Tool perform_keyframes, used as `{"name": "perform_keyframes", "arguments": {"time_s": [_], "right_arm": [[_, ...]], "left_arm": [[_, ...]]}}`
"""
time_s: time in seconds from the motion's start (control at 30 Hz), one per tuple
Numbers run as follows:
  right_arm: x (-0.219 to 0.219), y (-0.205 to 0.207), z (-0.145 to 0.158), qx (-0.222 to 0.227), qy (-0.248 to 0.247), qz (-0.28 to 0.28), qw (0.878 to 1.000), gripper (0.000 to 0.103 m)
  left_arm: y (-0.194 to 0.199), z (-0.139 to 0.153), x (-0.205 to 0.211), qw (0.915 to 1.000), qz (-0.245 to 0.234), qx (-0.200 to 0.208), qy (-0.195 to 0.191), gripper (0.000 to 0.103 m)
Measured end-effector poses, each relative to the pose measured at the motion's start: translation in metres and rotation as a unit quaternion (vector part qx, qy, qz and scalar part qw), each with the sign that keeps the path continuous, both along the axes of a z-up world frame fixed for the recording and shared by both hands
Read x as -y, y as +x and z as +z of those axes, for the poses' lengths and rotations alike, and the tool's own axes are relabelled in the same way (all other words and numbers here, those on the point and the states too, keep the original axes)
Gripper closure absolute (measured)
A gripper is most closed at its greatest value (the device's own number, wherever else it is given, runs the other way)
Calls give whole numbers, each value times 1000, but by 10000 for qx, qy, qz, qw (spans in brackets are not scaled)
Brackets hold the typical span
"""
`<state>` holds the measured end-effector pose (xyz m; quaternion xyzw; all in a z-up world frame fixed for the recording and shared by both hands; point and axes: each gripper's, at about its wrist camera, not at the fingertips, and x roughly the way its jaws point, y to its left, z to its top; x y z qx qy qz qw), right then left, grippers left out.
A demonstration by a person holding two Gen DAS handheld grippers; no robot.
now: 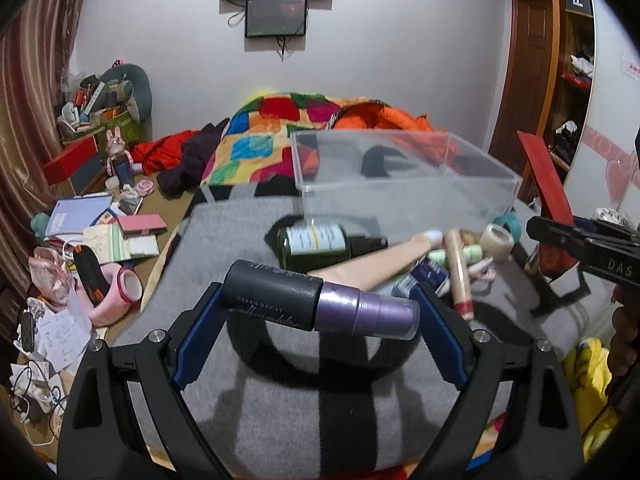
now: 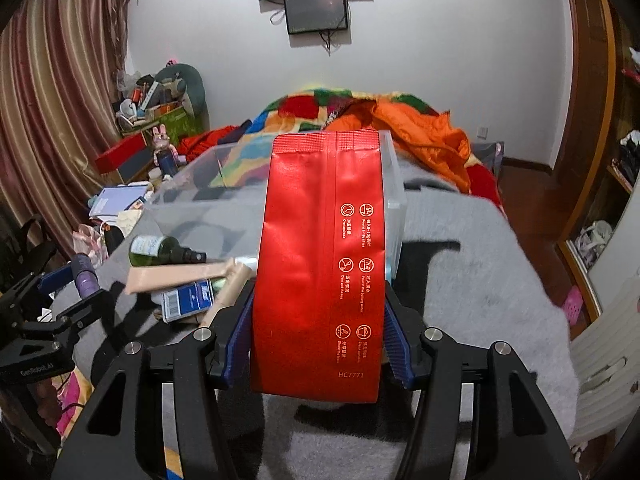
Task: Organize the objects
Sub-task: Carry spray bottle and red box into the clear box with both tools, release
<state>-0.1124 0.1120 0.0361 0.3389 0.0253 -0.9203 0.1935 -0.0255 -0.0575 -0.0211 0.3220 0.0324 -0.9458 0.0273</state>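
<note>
Left tongs (image 1: 320, 312) clamp the purple spray bottle (image 1: 320, 304) crosswise, lifted off the grey blanket (image 1: 280, 412). Right tongs (image 2: 318, 332) grip one upright red pouch (image 2: 320, 264). One clear bin (image 1: 400, 176) sits far, open-topped, right rim nearest the pouch. Leftover clutter, including one green bottle (image 1: 316, 244), is bunched just near of it; near blanket is free.

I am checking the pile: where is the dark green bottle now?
In the left wrist view, the dark green bottle lies on the grey blanket, before the clear box.
</note>
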Motion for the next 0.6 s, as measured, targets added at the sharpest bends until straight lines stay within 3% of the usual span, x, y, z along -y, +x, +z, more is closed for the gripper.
{"name": "perform_keyframes", "arguments": {"time_s": [0.2,0.6], "right_arm": [[-6,-6,14,-76,-285,-39,9996,50],[-5,-30,33,-304,-372,-83,9988,50]], "left_arm": [[-13,20,-7,9997,-2,-197,-137,12],[-48,56,-31,9976,-306,-502,-374,12]]}}
